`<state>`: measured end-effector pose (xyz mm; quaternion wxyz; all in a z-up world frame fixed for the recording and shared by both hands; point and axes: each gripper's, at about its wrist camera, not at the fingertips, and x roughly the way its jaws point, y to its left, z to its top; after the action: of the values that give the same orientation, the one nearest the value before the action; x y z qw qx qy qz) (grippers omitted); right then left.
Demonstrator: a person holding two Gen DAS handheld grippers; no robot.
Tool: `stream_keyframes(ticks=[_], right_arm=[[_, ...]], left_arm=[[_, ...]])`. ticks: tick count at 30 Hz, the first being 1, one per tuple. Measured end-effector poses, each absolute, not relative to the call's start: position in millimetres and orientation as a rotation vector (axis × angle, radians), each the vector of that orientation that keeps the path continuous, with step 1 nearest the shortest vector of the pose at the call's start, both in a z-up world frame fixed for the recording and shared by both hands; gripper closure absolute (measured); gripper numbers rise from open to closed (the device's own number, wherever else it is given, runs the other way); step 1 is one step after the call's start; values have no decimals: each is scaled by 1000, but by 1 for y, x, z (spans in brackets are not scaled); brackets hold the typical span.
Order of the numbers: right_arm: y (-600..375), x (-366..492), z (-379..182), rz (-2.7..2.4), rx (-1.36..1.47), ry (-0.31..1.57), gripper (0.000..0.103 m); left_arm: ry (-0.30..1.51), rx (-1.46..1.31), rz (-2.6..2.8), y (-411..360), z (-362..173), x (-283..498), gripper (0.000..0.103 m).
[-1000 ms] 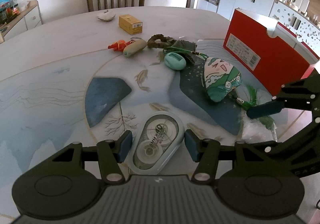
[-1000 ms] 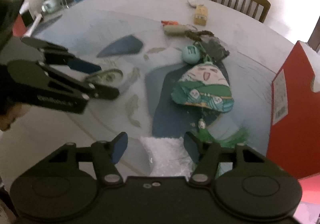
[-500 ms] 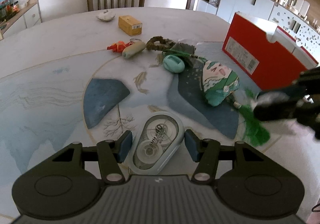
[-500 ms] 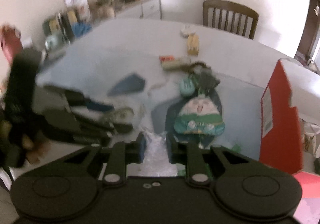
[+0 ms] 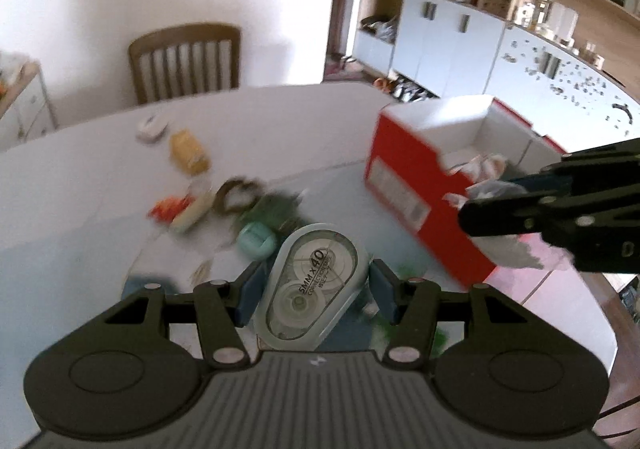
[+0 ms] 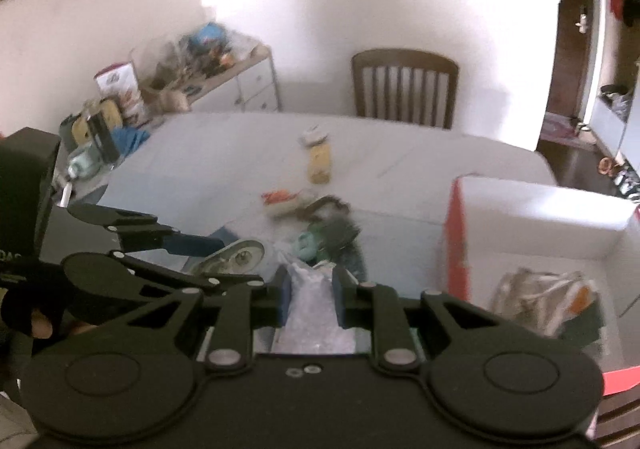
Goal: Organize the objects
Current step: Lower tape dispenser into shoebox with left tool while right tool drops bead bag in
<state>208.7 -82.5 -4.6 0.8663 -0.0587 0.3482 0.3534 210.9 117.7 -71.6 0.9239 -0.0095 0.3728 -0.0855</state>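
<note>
Correction tape (image 5: pixel 312 285) sat clamped between the blue pads of the left gripper (image 5: pixel 314 291), its long axis running from near the gripper body up and to the right, the rounded wider end pointing away from the claw and its label face up toward the camera. One second earlier it had lain flat on the table (image 5: pixel 100 185) between fingers that stood apart; now the fingers pressed its sides and it was raised off the surface, with the mint-green case (image 5: pixel 256 243) just beyond its far end. The right gripper (image 6: pixel 310 295) had likewise closed: its fingers, spread around a white crinkled plastic bag (image 6: pixel 314 313) a second before, now pinched that bag between them, lifted clear of the table. Seen from the left wrist, the bag (image 5: pixel 506 249) hung from the right claw beside the near corner of the red box (image 5: pixel 416 189), which lay ahead and to the right of the left claw, its white interior open upward.
</note>
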Motion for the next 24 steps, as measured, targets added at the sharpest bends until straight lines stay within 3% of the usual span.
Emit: stream_keyframes(ticks=[12, 24], right_arm=[[-157, 239, 9, 670, -69, 677, 84], [-234, 279, -4, 610, -33, 677, 83]], left_arm=[[691, 56, -251, 21, -33, 254, 46], [752, 101, -266, -57, -40, 300, 46]])
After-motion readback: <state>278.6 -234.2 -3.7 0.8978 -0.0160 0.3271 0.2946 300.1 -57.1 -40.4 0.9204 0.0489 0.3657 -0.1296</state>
